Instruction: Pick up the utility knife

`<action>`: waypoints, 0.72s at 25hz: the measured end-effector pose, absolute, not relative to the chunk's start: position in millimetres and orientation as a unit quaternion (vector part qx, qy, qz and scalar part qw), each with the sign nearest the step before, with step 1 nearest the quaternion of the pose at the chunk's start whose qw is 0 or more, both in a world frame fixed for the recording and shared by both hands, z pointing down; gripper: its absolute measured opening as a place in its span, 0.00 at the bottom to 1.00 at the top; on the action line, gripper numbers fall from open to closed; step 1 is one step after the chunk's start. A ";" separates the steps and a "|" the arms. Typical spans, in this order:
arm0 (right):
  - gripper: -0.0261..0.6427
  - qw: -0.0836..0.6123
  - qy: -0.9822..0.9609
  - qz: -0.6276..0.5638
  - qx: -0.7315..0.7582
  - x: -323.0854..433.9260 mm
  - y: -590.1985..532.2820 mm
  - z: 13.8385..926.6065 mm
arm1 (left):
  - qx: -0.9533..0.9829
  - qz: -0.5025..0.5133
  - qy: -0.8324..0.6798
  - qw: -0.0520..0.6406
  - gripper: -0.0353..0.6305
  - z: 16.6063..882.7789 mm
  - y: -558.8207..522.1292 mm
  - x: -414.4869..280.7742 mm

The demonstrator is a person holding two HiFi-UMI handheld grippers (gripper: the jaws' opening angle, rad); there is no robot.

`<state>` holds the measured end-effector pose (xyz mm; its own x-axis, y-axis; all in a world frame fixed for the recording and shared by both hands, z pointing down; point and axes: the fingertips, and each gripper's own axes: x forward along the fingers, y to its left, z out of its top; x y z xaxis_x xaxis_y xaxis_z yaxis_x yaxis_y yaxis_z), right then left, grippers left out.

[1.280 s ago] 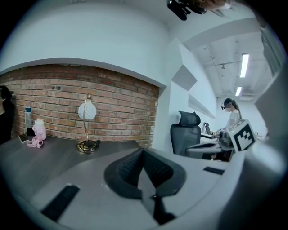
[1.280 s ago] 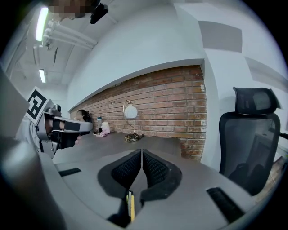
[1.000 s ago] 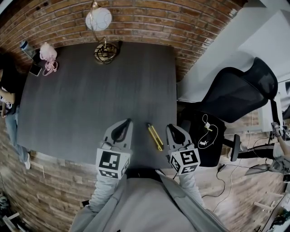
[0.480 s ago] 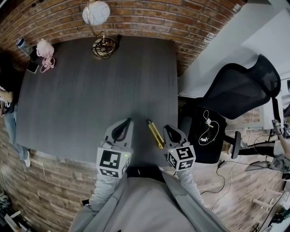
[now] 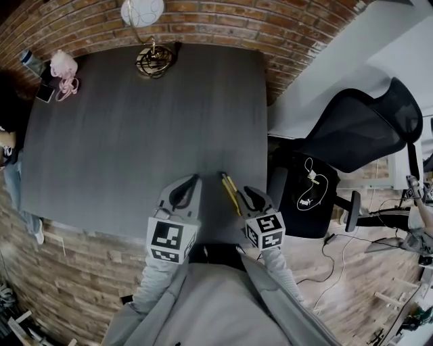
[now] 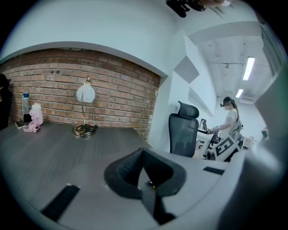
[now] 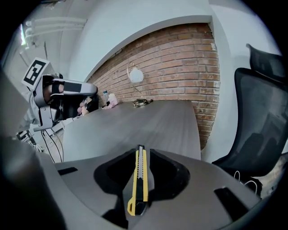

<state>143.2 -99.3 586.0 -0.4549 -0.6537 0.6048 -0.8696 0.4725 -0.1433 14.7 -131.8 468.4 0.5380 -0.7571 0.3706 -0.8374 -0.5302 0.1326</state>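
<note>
The utility knife [image 5: 231,192], yellow and black, lies on the dark table [image 5: 135,121] near its front right edge. In the right gripper view the knife [image 7: 138,179] runs lengthwise between the two jaws, with a gap on each side. My right gripper [image 5: 249,197] [image 7: 140,155] is opening, and its pads do not press on the knife. My left gripper [image 5: 188,184] [image 6: 144,155] hangs over the table left of the knife, its jaws together and nothing in them.
A lamp [image 5: 143,13] with a round base [image 5: 154,61] stands at the table's far edge and a pink object [image 5: 65,71] at the far left corner. A black office chair [image 5: 358,135] is to the right of the table. One person stands at the left [image 5: 8,128]; another is in the background [image 6: 230,117].
My right gripper has sunk and shifted left, closer to the knife. The left gripper has dropped a little. The knife has not moved.
</note>
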 end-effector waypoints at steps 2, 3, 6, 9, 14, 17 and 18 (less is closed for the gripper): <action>0.18 0.251 -0.823 0.223 0.458 140.9 -97.1 592.0 | 0.864 0.137 -0.459 0.152 0.08 471.7 -130.7 14.6; 0.19 0.256 -0.823 0.223 0.456 140.1 -96.0 595.4 | 0.864 0.138 -0.459 0.153 0.08 472.9 -130.3 14.6; 0.24 0.269 -0.821 0.228 0.448 137.3 -92.0 606.6 | 0.865 0.137 -0.457 0.155 0.08 476.2 -129.3 13.6; 0.26 0.279 -0.821 0.229 0.441 133.8 -88.3 614.2 | 0.865 0.140 -0.455 0.159 0.08 479.8 -127.4 12.0; 0.30 0.295 -0.819 0.229 0.435 130.9 -84.6 625.3 | 0.864 0.143 -0.455 0.163 0.08 484.6 -125.3 7.5; 0.32 0.305 -0.817 0.231 0.433 130.7 -83.7 632.4 | 0.863 0.143 -0.457 0.164 0.08 487.0 -124.3 4.4; 0.32 0.308 -0.816 0.231 0.432 130.7 -83.5 635.0 | 0.862 0.143 -0.457 0.165 0.08 487.3 -124.1 3.5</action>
